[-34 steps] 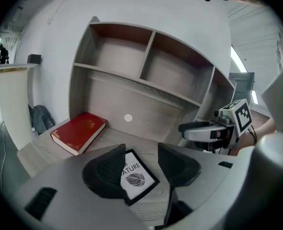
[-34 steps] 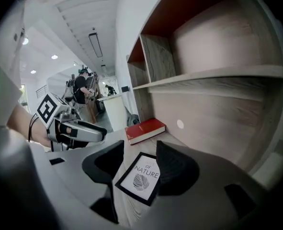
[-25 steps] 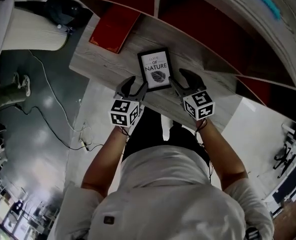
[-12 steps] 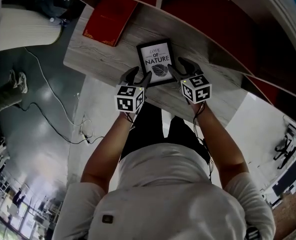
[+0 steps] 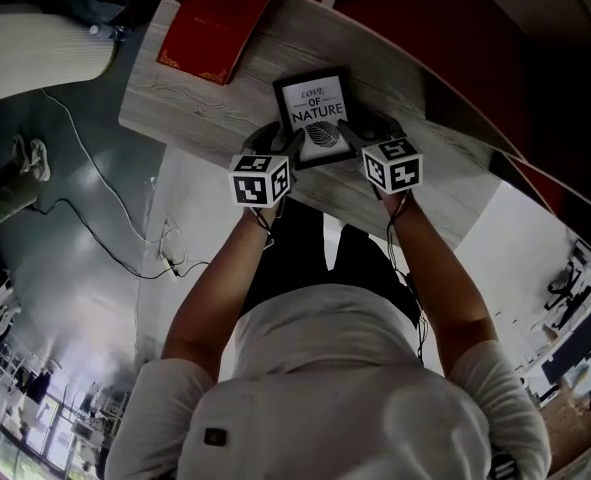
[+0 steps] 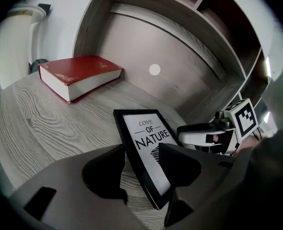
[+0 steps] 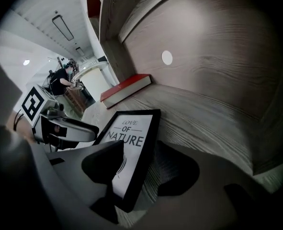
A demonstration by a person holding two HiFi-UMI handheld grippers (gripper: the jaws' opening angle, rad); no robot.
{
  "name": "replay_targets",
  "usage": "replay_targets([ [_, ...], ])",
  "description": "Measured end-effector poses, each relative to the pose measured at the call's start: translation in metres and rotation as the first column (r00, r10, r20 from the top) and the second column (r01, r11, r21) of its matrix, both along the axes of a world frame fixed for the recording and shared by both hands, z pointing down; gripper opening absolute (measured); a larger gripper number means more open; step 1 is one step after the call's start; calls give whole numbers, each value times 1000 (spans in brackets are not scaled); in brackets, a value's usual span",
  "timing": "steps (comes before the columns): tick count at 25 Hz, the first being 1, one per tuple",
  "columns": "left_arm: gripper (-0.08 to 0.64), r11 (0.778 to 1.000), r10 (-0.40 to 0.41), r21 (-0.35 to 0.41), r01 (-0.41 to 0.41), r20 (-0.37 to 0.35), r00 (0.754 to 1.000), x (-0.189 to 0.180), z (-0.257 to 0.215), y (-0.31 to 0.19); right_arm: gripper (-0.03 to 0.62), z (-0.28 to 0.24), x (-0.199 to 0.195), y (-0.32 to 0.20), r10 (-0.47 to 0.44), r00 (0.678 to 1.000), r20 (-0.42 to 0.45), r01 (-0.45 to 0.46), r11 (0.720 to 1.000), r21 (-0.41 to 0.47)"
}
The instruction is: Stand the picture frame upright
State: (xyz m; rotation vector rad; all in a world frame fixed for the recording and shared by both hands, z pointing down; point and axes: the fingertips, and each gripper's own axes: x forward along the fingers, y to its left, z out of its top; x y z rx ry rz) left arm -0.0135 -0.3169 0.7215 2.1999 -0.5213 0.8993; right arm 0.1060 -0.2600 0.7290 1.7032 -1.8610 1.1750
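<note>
**Two grippers are being used to hold the frame by its sides**

Both side edges of the picture frame (image 5: pixel 315 116) are being taken at once. The left gripper (image 5: pixel 283 145) is being kept on the frame's left edge and the right gripper (image 5: pixel 361 134) on its right edge. In each gripper view one jaw is being pressed over the printed face and the other against the outer rim, so the jaws are being read as closed on the frame, not standing free of it.

The frame is being kept on the grey wooden shelf board (image 6: pixel 33 123), near its front edge, face up or close to it. Whether its near end is being lifted off the wood cannot be told. The matched hold is judged to be chosen so that the frame can be swung up about its lower edge without being twisted. It is also low on the sides, which leaves the top free to rise.

The only container in view is the open shelf bay, which is being closed at the rear by a pale back panel (image 6: pixel 179 56). Two things are being held in it: the frame at the front and a closed red book (image 6: pixel 79 75) lying flat, well apart from it toward the left rear. The space behind the frame is being left bare, so room for standing it up is judged sufficient.
</note>
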Motion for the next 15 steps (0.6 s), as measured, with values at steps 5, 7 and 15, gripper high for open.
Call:
replay_targets([
  [5,235,999,-3,-41,3,2,1000,4,10,0,221,13,-6,-1,-11,1000,17,11,1000,-24],
  [7,243,998,-3,-68,3,-6,1000,7,13,3,221,15,-11,-3,-15,1000,24,16,1000,-27],
  [15,230,998,-6,-61,6,-3,1000,6,14,4,222,17,-14,-3,2,1000,5,-2,999,-32],
])
